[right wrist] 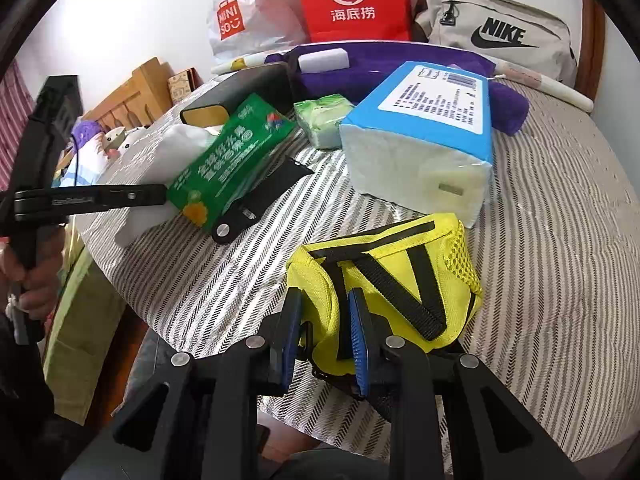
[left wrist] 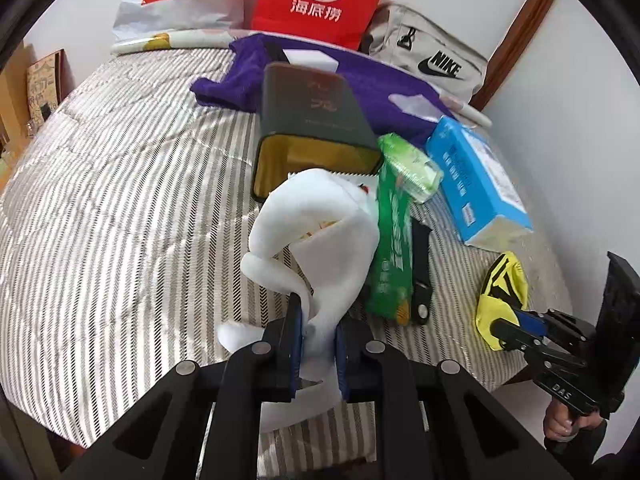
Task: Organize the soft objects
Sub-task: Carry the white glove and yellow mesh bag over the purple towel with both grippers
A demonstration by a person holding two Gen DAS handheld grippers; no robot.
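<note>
Two grippers pinch cloth: the left gripper (left wrist: 316,344) holds the white plush (left wrist: 316,220) near the dark box (left wrist: 316,120); the right gripper (right wrist: 325,336) holds the yellow pouch (right wrist: 384,276) at the bed's near edge. Loose folds could slip out, or snag the green packet (left wrist: 394,248).

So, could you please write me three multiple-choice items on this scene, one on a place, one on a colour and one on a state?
1. Where does the green packet lie?
A. on the striped bedcover, between white cloth and blue tissue pack
B. inside the red bag
C. on the floor

2. What colour is the pouch at the right gripper?
A. purple
B. yellow with black straps
C. white

3. What is the left gripper doing?
A. hanging open over nothing
B. shut on the white cloth
C. holding the dark tin

Key: 1 A, it rests on the bedcover beside the tissue pack; 2 B, plainly yellow; 3 B, cloth is pinched between its fingers.
</note>
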